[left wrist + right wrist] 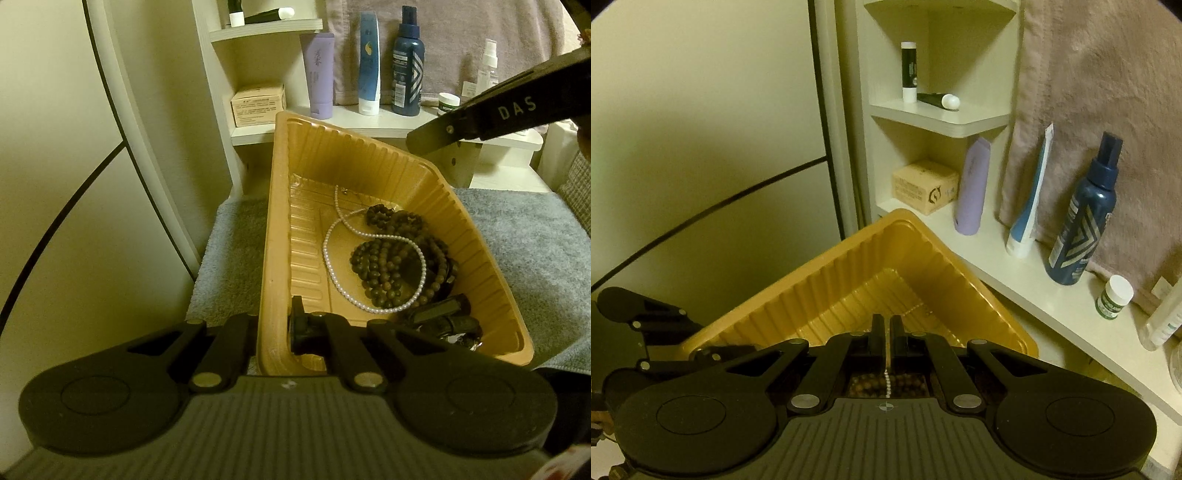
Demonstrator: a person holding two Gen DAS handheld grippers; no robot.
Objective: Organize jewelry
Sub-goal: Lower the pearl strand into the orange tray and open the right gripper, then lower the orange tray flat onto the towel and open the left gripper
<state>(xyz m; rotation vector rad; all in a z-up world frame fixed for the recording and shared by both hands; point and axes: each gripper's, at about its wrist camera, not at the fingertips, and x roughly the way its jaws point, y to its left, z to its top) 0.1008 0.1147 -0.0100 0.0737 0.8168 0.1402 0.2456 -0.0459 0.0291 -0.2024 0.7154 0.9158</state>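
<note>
A tan plastic tray point(280, 236) is tilted up off the grey towel. My left gripper point(275, 332) is shut on the tray's near left rim, one finger inside and one outside. Inside lie a white pearl necklace point(327, 258), dark wooden bead strands point(388, 258) and a black watch-like item point(443, 321). My right gripper point(886, 328) hovers above the tray point(798, 295) with its fingers almost together, a narrow gap between them, holding nothing. The pearl strand point(887, 382) and brown beads point(871, 387) show below it. The right gripper's body shows in the left wrist view point(498, 110).
A white corner shelf point(1015, 280) stands behind the tray with a purple tube point(973, 188), a blue-white tube point(1028, 206), a dark blue spray bottle point(1082, 221), a small white-capped jar point(1113, 297) and a cardboard box point(923, 186). A pink towel point(1108, 92) hangs behind. A grey towel point(524, 236) covers the surface.
</note>
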